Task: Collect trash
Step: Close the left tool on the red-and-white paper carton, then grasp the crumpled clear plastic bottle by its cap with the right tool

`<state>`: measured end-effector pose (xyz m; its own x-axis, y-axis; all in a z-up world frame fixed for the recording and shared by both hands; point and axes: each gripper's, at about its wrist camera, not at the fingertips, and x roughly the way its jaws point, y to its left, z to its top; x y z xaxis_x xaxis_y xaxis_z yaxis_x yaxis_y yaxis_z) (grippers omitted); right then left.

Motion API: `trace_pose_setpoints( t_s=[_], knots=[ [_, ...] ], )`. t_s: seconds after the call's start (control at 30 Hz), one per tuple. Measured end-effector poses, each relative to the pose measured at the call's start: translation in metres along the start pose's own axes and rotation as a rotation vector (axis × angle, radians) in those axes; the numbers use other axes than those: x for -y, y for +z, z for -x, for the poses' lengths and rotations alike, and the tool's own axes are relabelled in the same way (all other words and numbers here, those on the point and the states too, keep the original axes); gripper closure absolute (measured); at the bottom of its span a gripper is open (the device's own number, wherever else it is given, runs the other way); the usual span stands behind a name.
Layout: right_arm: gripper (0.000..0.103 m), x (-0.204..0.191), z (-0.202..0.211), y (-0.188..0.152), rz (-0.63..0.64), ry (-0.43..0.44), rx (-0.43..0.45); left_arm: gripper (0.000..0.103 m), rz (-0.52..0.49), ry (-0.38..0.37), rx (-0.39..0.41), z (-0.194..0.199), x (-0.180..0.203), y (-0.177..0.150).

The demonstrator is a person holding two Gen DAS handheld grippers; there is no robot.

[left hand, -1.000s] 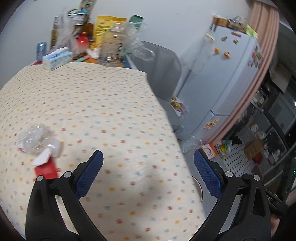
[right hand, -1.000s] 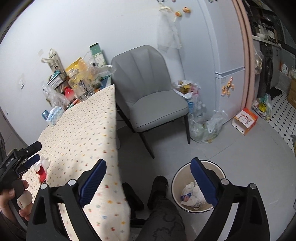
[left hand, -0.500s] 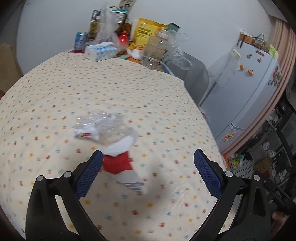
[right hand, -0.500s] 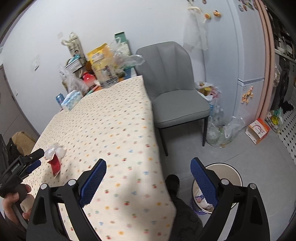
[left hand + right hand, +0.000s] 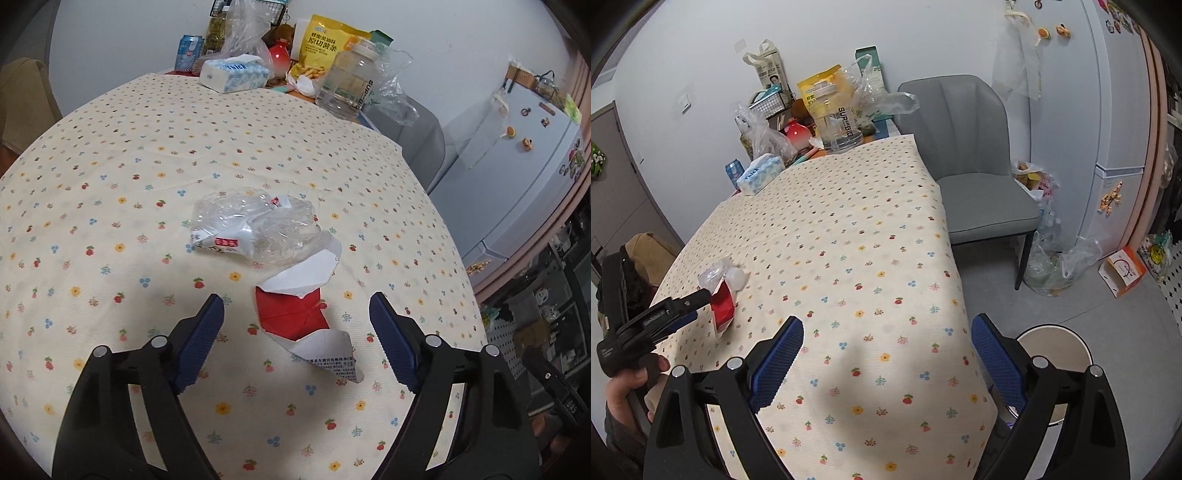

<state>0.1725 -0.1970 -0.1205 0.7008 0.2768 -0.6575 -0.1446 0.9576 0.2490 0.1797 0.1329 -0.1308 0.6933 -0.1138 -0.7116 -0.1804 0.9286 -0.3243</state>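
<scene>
A lived-in home dining corner: a table under a cream flower-dotted cloth [image 5: 849,240], with snack bags, a tissue pack and a clear plastic jug [image 5: 836,122] at its far end, a grey upholstered chair [image 5: 971,162] beside it, and at right a white magnet-covered fridge [image 5: 1108,110].

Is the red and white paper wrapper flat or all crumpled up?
Crumpled. The torn red and white paper wrapper lies creased on the flowered tablecloth, its ragged printed end curling upward, beside a scrunched clear plastic wrapper.
</scene>
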Motion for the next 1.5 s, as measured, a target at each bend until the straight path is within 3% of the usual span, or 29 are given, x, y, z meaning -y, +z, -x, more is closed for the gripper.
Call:
trace_pose_setpoints(
  t_s=[0.1, 0.17, 0.37, 0.47, 0.5, 0.77, 0.9, 1.07, 1.27, 1.5],
  knots=[
    [0.013, 0.003, -0.001, 0.0, -0.004, 0.0, -0.005, 0.025, -0.035, 0.057, 0.005, -0.008, 0.01, 0.0],
    [0.013, 0.006, -0.002, 0.0, -0.01, -0.003, -0.007, 0.027, -0.068, 0.137, -0.015, -0.017, 0.018, 0.001],
    [0.013, 0.015, -0.006, 0.002, -0.027, -0.01, -0.014, 0.032, -0.112, 0.237, -0.034, -0.034, 0.031, 0.006],
    [0.013, 0.016, -0.007, 0.003, -0.029, -0.011, -0.016, 0.047, -0.118, 0.279, -0.026, -0.035, 0.032, 0.008],
    [0.013, 0.015, -0.007, 0.003, -0.028, -0.009, -0.017, 0.057, -0.122, 0.29, -0.023, -0.035, 0.032, 0.008],
    [0.013, -0.012, -0.017, 0.01, 0.015, 0.03, -0.019, 0.058, -0.08, 0.192, -0.001, -0.011, 0.014, 0.009],
    [0.014, -0.039, -0.027, 0.016, 0.072, 0.066, -0.022, 0.058, -0.048, 0.193, 0.035, 0.006, -0.003, 0.014],
    [0.029, -0.084, -0.045, 0.025, 0.188, 0.135, -0.047, 0.058, 0.001, 0.2, 0.065, 0.021, -0.029, 0.019],
    [0.036, -0.139, -0.07, 0.035, 0.365, 0.209, -0.079, 0.058, 0.04, 0.21, 0.089, 0.032, -0.052, 0.018],
    [0.037, -0.179, -0.102, 0.037, 0.498, 0.245, -0.144, 0.058, 0.097, 0.22, 0.108, 0.041, -0.078, 0.017]
  ],
)
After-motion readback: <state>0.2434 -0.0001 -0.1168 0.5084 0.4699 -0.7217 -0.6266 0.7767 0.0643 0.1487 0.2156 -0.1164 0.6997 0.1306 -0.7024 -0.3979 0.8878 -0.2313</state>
